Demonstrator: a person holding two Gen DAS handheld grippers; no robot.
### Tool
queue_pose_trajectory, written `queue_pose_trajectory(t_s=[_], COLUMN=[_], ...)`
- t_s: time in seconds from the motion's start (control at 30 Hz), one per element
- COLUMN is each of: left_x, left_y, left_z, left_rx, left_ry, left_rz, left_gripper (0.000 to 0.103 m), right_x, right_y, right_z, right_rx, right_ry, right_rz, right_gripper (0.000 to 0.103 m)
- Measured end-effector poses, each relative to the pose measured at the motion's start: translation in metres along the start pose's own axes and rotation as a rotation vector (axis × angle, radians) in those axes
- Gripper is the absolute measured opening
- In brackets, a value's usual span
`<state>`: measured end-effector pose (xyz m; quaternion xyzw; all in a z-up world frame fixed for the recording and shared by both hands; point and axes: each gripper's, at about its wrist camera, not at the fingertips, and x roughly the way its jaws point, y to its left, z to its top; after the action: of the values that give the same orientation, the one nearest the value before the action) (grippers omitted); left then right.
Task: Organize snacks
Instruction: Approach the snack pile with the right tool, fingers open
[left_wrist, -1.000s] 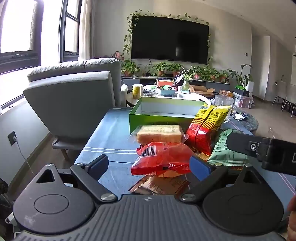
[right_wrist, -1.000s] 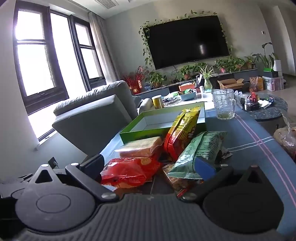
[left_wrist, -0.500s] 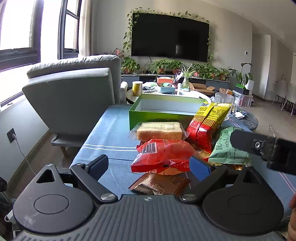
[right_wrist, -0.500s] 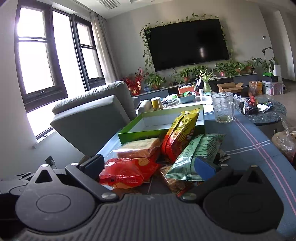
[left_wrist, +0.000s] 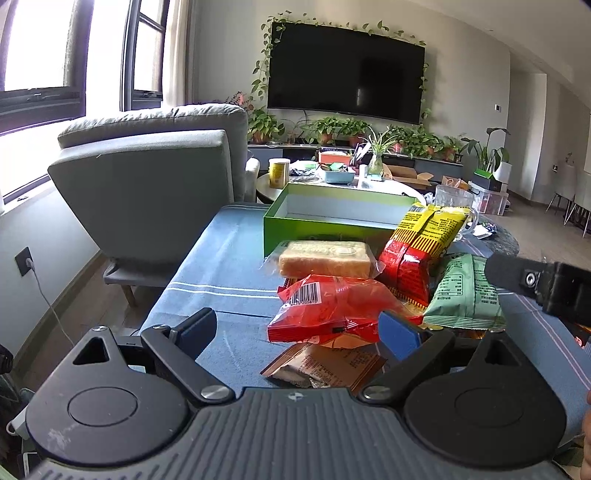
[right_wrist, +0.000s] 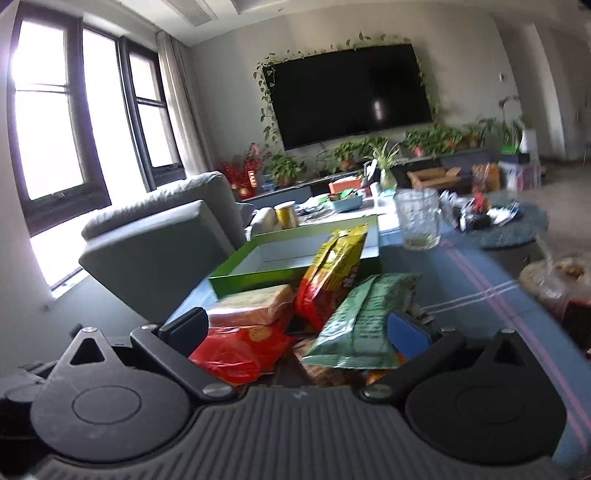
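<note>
**Soft packets, both claws spread and empty**

Left wrist view: your left claw (left_wrist: 299, 332) gapes over the desk (left_wrist: 221, 266). The red packet (left_wrist: 332, 314) lies just ahead, toward its right finger; it looks light, crinkly and slippery, so pinch the sealed edge.

Right wrist view: your right claw (right_wrist: 299, 332) is spread. The green packet (right_wrist: 365, 328) rests near its right finger, the green box (right_wrist: 258, 275) beyond.

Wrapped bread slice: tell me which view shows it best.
The left wrist view: the wrapped bread slice is sharp, its whole front face visible before the green box. The right wrist view shows it blurred and partly hidden behind the red packet.
</note>
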<state>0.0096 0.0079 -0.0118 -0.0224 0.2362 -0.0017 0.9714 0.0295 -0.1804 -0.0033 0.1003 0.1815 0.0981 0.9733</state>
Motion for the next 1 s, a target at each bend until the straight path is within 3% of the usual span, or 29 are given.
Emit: queue_pose_trajectory(t_s=[1.0], left_x=[0.0031], left_y=[0.0037], left_z=[0.0003], left_rx=[-0.021], left_ry=[0.02], left_rz=[0.008], left_gripper=[0.094], right_x=[0.0085], right_y=[-0.0059], right_z=[-0.0046], right_rx=[0.037], right_ry=[0.07], right_rz=[0.031], right_gripper=[0.101])
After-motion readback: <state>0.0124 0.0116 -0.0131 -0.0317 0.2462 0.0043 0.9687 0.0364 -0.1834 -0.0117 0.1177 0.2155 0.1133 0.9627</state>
